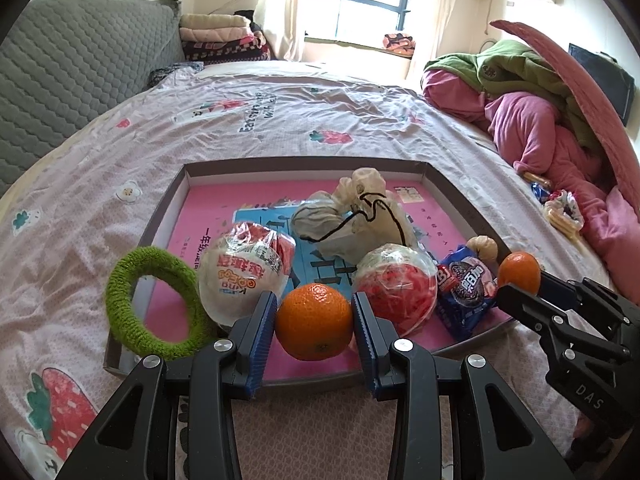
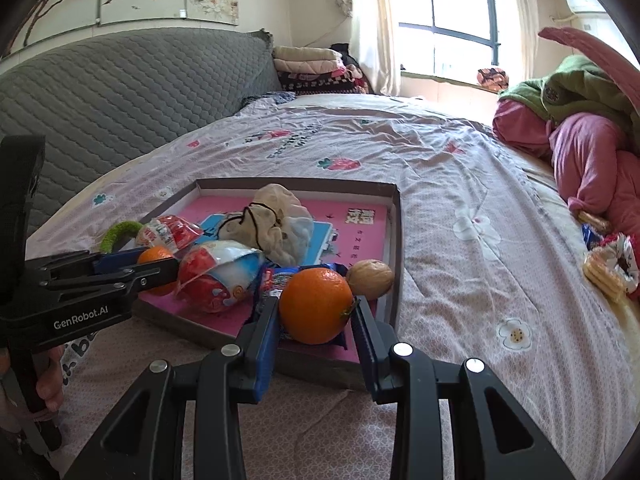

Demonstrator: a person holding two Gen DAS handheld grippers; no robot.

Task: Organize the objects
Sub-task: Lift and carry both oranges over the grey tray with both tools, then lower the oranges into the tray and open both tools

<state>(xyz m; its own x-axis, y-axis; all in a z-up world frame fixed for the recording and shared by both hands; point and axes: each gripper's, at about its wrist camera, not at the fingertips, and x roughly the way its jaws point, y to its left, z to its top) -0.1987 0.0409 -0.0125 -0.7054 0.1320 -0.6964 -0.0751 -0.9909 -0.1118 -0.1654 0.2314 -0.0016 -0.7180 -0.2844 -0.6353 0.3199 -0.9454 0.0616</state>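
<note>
Left wrist view, left to right: green fuzzy ring point(image 1: 154, 304) leaned over the near-left rim of the shallow grey tray point(image 1: 308, 166) on the bed point(image 1: 80, 208). Inside the tray were a wrapped egg-shaped toy point(image 1: 244, 270), a crumpled pale bag with a black cord point(image 1: 360, 216), a second wrapped red-white toy point(image 1: 396, 288), a blue cookie packet point(image 1: 464, 288) and a walnut point(image 1: 484, 246) behind it. Left claw point(image 1: 314, 322) was clamped on an orange point(image 1: 314, 320), pads touching both sides, over the tray's near edge. Right claw's fingers point(image 1: 532, 304) entered from the right with a second orange point(image 1: 520, 272) showing behind them.

Right wrist view: left claw point(image 2: 158, 272) appeared side-on at far left with its orange point(image 2: 156, 256) partly hidden; a hand point(image 2: 48, 376) gripped its handle, unseen in the other view. Ring point(image 2: 118, 234) was only a sliver here. Right claw point(image 2: 316, 312) held the second orange point(image 2: 316, 306) tight between its pads, above the cookie packet point(image 2: 280, 278) at the tray's near-right corner. Walnut point(image 2: 370, 280) sat in full view just beside that orange. Snack packets point(image 2: 608, 264) lay on the bed at far right, beside a pink and green clothes pile point(image 2: 580, 132).
</note>
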